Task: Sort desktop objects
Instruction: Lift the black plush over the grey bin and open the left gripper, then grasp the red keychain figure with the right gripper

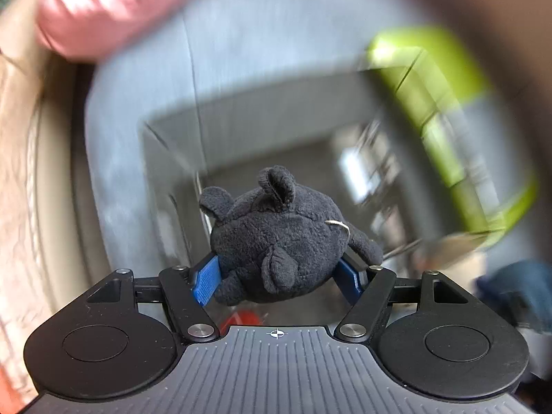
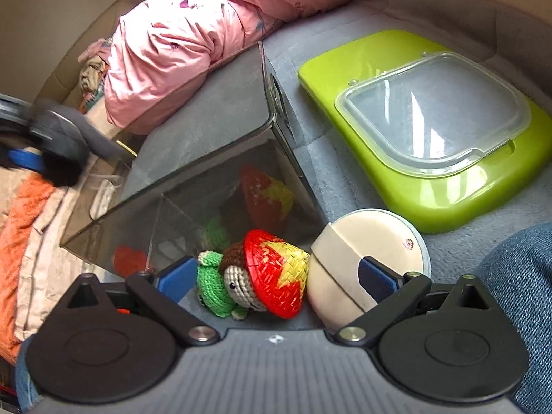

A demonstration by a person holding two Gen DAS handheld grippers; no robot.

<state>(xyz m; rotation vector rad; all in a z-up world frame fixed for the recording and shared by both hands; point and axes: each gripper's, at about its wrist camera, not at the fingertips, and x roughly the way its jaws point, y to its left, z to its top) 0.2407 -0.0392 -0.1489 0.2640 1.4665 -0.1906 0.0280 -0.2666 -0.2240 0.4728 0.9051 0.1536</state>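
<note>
My left gripper (image 1: 279,276) is shut on a black plush toy (image 1: 279,238) and holds it above the dark clear box (image 1: 241,117); the view is blurred by motion. In the right wrist view the left gripper (image 2: 51,145) shows at the far left beside the box (image 2: 220,131). My right gripper (image 2: 276,277) is open, its blue fingers either side of a crochet doll with a red and yellow straw hat (image 2: 255,272) and green body, lying next to the box. A round cream case (image 2: 365,265) lies against the right finger.
A lime-green lid with a clear window (image 2: 427,120) lies on the grey cushion at right. A pink quilt (image 2: 193,34) is heaped behind the box. Orange cloth (image 2: 24,227) at left. A denim-clad leg (image 2: 517,276) is at the lower right.
</note>
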